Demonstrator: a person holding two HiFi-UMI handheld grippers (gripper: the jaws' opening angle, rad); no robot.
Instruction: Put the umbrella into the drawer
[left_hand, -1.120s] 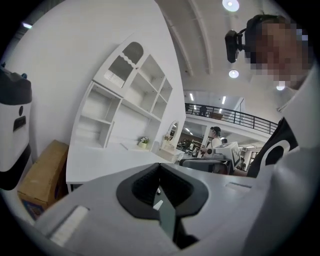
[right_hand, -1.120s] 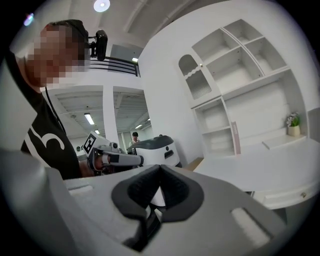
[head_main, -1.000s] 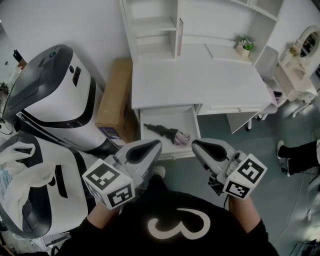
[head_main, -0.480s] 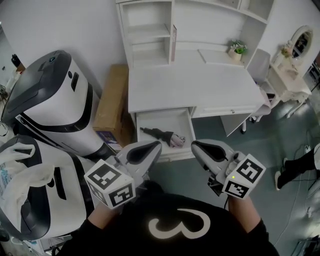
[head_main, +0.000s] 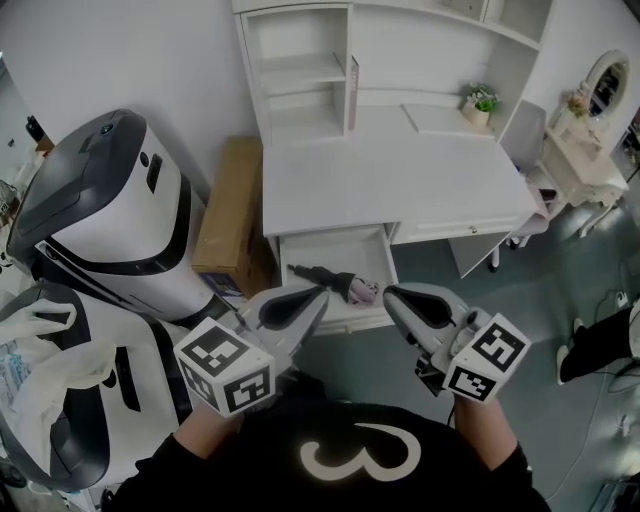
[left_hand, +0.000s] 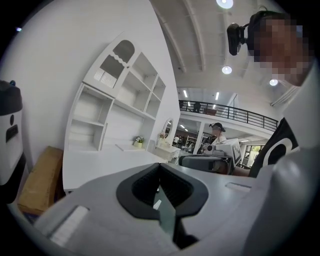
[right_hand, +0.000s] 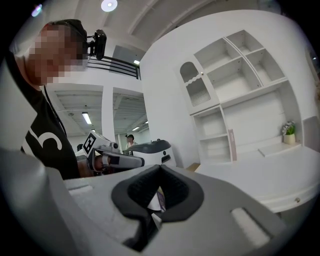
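A: What room is shown?

B: A grey-green floor (head_main: 400, 350) is seen under white furniture, with a white wall (head_main: 150, 50) behind it. Nearest of all, a dark shirt (head_main: 350, 460) with a white figure on it is cut off by the bottom edge.

A: And the two claws?

B: The left gripper (head_main: 314, 296) and the right gripper (head_main: 393, 296) are held side by side just beyond the shirt, apart from each other. Each has a marker cube (head_main: 225, 365) at its near end. Both pairs of jaws are pressed together, and nothing is pinched in either.

A: Where is the umbrella found?

B: The umbrella (head_main: 335, 281) is laid folded inside the open drawer (head_main: 340, 248), its slim dark end to the left and its bunched pink end to the right. It is touched by neither gripper.

A: What is seen to the left?

B: A brown cardboard box (head_main: 228, 215) is stood against the desk's side. Left of it, two white-and-black machines (head_main: 100, 210) are parked, and a white plastic bag (head_main: 45, 365) is draped over the nearer one.

A: And farther off?

B: The bare desk top (head_main: 400, 180) is seen beyond the drawer, then the shelf unit (head_main: 300, 60). A small potted plant (head_main: 480, 100) is placed at the desk's far right, and a dressing table (head_main: 590, 150) is set farther right.
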